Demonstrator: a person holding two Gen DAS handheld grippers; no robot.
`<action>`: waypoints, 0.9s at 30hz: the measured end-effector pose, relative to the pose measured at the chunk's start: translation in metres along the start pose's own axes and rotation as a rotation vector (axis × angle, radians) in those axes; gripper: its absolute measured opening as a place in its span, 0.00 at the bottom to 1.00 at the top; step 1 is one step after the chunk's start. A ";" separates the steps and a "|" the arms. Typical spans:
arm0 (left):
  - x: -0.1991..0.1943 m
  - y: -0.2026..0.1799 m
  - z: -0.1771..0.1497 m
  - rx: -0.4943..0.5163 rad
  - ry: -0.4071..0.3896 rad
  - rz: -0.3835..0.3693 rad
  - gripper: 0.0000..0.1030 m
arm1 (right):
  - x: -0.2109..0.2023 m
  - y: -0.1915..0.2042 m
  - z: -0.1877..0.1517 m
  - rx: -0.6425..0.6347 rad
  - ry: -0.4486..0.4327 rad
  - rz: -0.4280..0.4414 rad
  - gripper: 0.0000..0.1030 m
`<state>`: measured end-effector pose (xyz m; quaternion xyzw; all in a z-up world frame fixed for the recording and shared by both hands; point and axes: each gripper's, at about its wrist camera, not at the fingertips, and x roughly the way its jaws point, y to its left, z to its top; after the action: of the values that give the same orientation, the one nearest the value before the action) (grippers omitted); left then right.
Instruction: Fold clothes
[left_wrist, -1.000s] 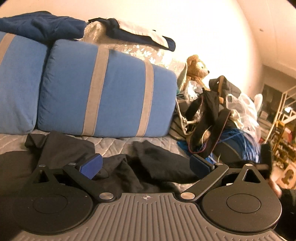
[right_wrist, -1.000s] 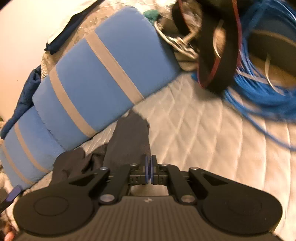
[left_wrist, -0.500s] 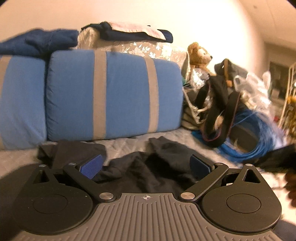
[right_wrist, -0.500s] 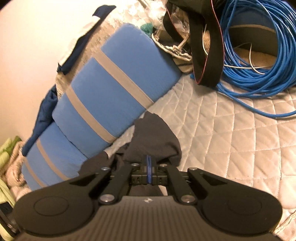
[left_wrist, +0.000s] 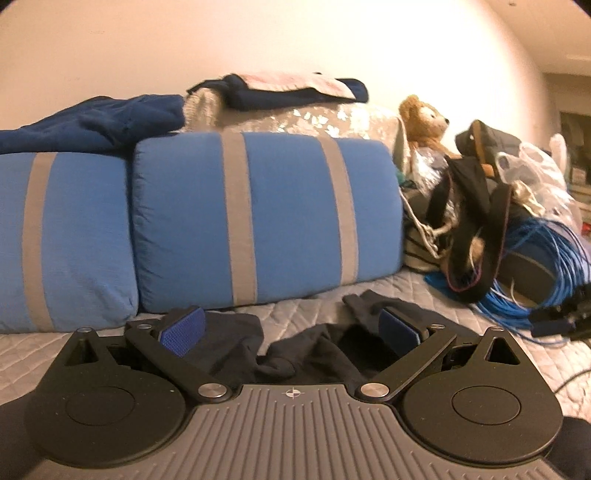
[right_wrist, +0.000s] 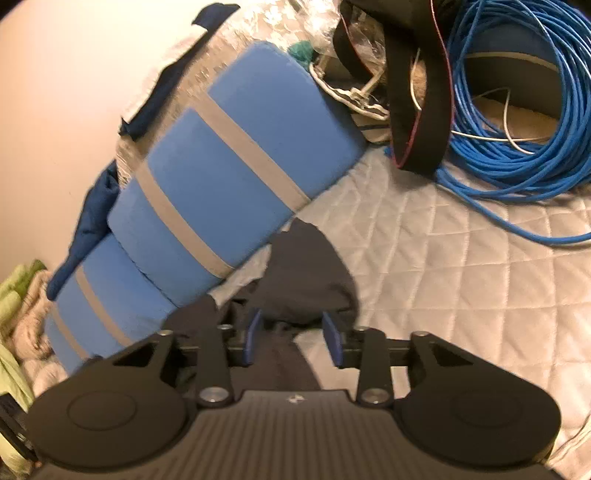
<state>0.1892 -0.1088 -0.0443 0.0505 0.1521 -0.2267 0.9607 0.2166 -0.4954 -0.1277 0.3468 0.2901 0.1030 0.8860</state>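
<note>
A dark crumpled garment (left_wrist: 303, 350) lies on the quilted bed (left_wrist: 306, 308) in front of the blue striped pillows (left_wrist: 258, 221). My left gripper (left_wrist: 291, 326) hovers low over it, wide open, blue pads on either side of the bunched cloth. In the right wrist view the same dark garment (right_wrist: 306, 273) lies by the pillow (right_wrist: 236, 166), one rounded end spread on the quilt. My right gripper (right_wrist: 291, 336) stands open just above that end, nothing pinched between its pads.
A coil of blue cable (right_wrist: 517, 147) and black straps (right_wrist: 417, 122) crowd the right side of the bed. A teddy bear (left_wrist: 424, 118), bags and folded navy clothes (left_wrist: 96, 122) sit behind the pillows. Green and beige cloth (right_wrist: 18, 314) lies at far left.
My right gripper was shut on the dark garment's end and has now opened, leaving the cloth on the quilt. My left gripper stayed open and levelled out over the garment.
</note>
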 end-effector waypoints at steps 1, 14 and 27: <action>0.000 0.001 0.000 0.002 0.000 0.013 1.00 | 0.002 -0.004 0.002 -0.008 0.007 -0.011 0.53; 0.006 0.013 0.003 -0.037 0.033 0.041 1.00 | 0.094 0.035 0.051 -0.251 0.053 -0.107 0.62; 0.011 0.010 0.001 -0.002 0.048 0.020 1.00 | 0.209 0.068 0.090 -0.434 0.126 -0.267 0.69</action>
<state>0.2037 -0.1048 -0.0461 0.0566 0.1750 -0.2157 0.9590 0.4401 -0.4150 -0.1210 0.1001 0.3589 0.0664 0.9256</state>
